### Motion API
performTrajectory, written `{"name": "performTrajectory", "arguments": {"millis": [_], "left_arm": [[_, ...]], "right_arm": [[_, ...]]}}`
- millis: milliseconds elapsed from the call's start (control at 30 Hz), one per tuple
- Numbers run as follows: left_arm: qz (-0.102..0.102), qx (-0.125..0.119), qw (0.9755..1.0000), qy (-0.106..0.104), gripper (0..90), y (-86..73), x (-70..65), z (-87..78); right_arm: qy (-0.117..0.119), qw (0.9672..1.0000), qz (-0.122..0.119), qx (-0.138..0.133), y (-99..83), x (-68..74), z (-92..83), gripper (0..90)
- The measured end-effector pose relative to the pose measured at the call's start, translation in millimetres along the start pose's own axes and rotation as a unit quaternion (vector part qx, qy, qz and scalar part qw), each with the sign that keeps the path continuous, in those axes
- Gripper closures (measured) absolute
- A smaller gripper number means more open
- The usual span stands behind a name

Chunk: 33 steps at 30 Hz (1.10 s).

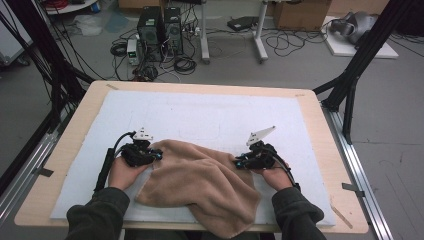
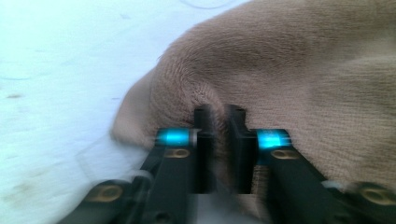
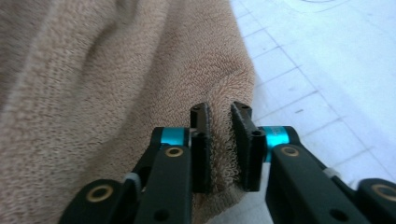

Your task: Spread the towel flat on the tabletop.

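1. The person's sleeves [image 1: 97, 212] come in at the near edge of the table [image 1: 70, 142], one on each side.
2. A tan towel [image 1: 200, 182] lies crumpled on the white mat [image 1: 210, 112] at the near middle, its near corner hanging over the table's edge.
3. The left gripper [image 1: 159, 154] has its jaws pinched on the towel's left edge (the left gripper view shows cloth bunched between the pads [image 2: 204, 126], blurred).
4. The right gripper [image 1: 237, 162] has its jaws pinched on the towel's right edge, a fold of cloth caught between them in the right gripper view [image 3: 219, 140].
5. Beyond the table, computer towers [image 1: 160, 30] and cables [image 1: 185, 62] sit on the floor.
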<state>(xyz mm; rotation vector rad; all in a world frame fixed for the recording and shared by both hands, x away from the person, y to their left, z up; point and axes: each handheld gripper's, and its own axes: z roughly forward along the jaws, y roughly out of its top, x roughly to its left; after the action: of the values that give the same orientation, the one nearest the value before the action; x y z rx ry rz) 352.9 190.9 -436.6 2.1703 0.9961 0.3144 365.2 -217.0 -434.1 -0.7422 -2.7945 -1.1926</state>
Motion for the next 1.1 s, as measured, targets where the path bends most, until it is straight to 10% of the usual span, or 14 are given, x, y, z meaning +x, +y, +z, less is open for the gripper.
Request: {"name": "performTrajectory", "arguments": {"millis": [333, 467, 533, 567, 600, 633, 667, 733, 833, 1100], "left_arm": [[-0.002, -0.043, 0.9989, 0.019, 86.6, 18.9, 10.6, -22.2], [-0.004, -0.082, 0.9952, 0.053, 86.6, 49.4, 24.2, -36.4], [0.001, -0.129, 0.9869, 0.098, 86.6, 91.9, 36.6, -49.0], [0.001, -0.129, 0.9869, 0.098, 86.3, 91.9, 36.6, -49.0], [0.003, -0.145, 0.9826, 0.116, 86.3, 109.4, 42.0, -52.1], [0.008, -0.156, 0.9779, 0.139, 73.6, 124.3, 46.6, -53.6], [-0.003, -0.159, 0.9746, 0.157, 58.4, 135.0, 50.5, -52.0], [-0.037, -0.148, 0.9809, 0.121, 53.0, 140.0, 56.9, -46.5], [-0.016, -0.114, 0.9886, 0.097, 50.2, 122.1, 51.3, -31.2], [-0.019, -0.055, 0.9983, 0.011, 49.3, 56.9, 29.2, -4.8]], "right_arm": [[0.008, 0.9994, -0.022, -0.027, 31.3, 0.7, -17.9, 81.5], [-0.070, 0.9962, -0.031, -0.042, 57.8, -10.5, -35.3, 82.6], [-0.125, 0.9889, -0.041, -0.070, 77.9, -18.2, -53.2, 82.5], [-0.125, 0.9889, -0.041, -0.070, 77.9, -18.2, -53.2, 82.5], [-0.162, 0.9821, -0.043, -0.084, 91.0, -22.9, -61.8, 81.3], [-0.230, 0.9663, -0.034, -0.111, 113.7, -38.3, -73.6, 61.6], [-0.238, 0.9632, 0.000, -0.124, 120.2, -47.4, -75.6, 47.5], [-0.206, 0.9692, 0.032, -0.132, 121.1, -55.7, -73.6, 45.4], [-0.197, 0.9752, 0.018, -0.098, 107.8, -51.8, -59.8, 43.5], [-0.142, 0.9886, 0.018, -0.046, 64.1, -44.5, -34.0, 41.5]]}}
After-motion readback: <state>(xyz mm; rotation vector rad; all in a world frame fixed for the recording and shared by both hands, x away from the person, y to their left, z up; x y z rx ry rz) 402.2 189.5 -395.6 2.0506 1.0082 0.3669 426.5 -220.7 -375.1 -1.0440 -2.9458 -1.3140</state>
